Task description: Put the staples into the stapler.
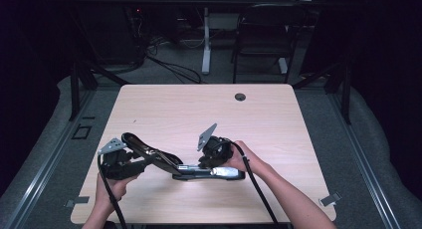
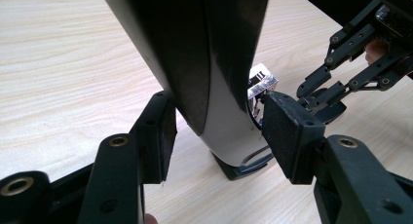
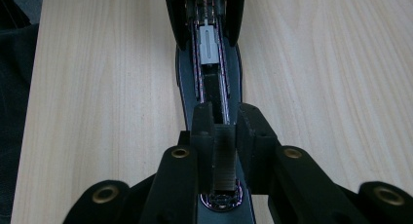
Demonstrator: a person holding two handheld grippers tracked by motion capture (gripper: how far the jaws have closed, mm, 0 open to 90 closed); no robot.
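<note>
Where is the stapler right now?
In the high view the stapler lies opened up near the front edge of the table, between the two hands: the left gripper holds its raised top arm, the right gripper pins its base.

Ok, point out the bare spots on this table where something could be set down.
The far half of the table is bare up to the cable hole; so are its right side and the near strip by the edge. The near middle is crowded: the opened stapler, left gripper and right gripper.
</note>
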